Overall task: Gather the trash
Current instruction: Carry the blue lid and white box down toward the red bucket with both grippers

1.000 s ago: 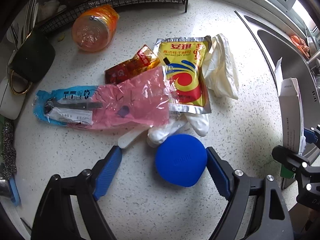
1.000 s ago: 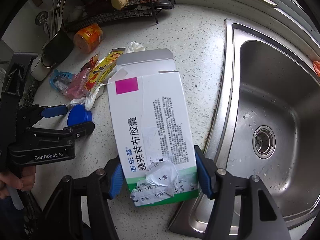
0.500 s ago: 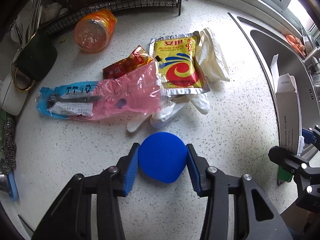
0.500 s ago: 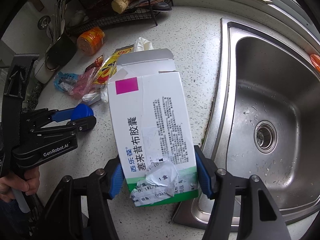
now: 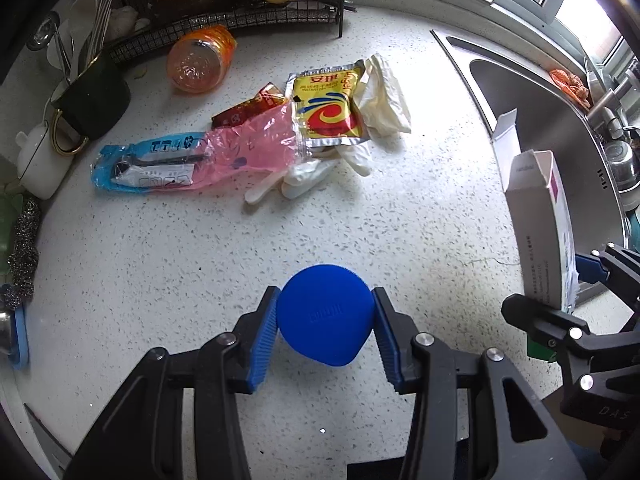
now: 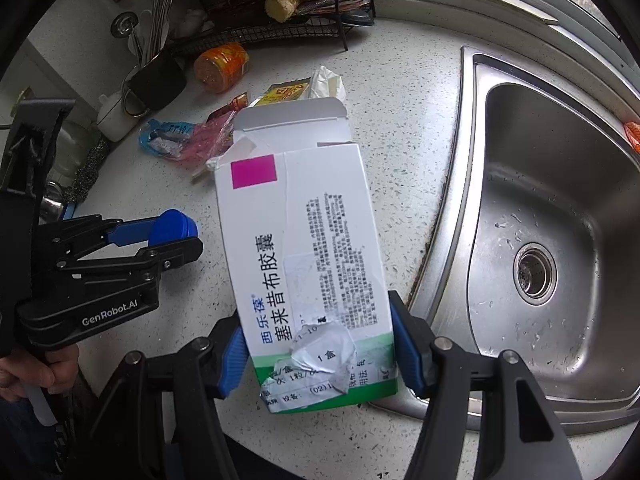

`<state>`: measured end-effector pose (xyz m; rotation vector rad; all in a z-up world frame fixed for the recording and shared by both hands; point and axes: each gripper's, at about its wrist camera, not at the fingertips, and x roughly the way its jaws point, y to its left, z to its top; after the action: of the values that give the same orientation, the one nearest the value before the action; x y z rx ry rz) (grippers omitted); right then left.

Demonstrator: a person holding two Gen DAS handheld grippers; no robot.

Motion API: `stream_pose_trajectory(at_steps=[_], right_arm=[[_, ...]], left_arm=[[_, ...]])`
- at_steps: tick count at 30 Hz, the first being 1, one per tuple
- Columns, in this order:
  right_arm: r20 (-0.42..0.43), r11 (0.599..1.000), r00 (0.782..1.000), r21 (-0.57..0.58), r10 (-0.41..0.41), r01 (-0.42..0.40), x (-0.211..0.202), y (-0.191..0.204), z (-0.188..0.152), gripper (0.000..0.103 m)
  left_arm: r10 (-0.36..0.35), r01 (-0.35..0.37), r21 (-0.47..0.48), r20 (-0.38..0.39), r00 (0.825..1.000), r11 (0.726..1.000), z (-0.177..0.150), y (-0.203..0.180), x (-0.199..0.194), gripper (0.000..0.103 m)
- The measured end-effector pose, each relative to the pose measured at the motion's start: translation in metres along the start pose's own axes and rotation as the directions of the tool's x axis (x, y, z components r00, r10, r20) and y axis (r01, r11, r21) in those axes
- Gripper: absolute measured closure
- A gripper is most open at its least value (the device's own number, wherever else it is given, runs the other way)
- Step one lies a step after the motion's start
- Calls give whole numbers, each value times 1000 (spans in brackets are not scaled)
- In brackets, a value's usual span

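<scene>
While R hand-held gripper (image 6: pixel 318 354) clamps box (image 6: pixel 304 248), L hand-held gripper (image 5: pixel 325 326) pinches blue cap (image 5: pixel 325 314).

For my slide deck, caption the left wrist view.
Left tongs grip a blue cap above the speckled counter, wrappers behind.

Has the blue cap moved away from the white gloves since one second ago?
Yes. The blue cap, clamped in the left tool, is now well clear of the white gloves it lay against earlier, nearer the camera side of the counter.
</scene>
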<state>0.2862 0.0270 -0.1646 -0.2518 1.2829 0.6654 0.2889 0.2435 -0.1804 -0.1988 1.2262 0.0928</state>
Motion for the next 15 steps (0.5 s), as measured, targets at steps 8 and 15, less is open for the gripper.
stream_pose_trajectory(at_steps=[8,15], right_arm=[[30,999,1000,-32,5,-5,-24,5,-26,44],[58,1000,998,-30,7,-5,-54,-5,-70,44]], left_arm=[[-34,34,0,42,999,999,-43,-16,-43,60],[-33,32,16,69,997,999,-80,-50,-66,60]])
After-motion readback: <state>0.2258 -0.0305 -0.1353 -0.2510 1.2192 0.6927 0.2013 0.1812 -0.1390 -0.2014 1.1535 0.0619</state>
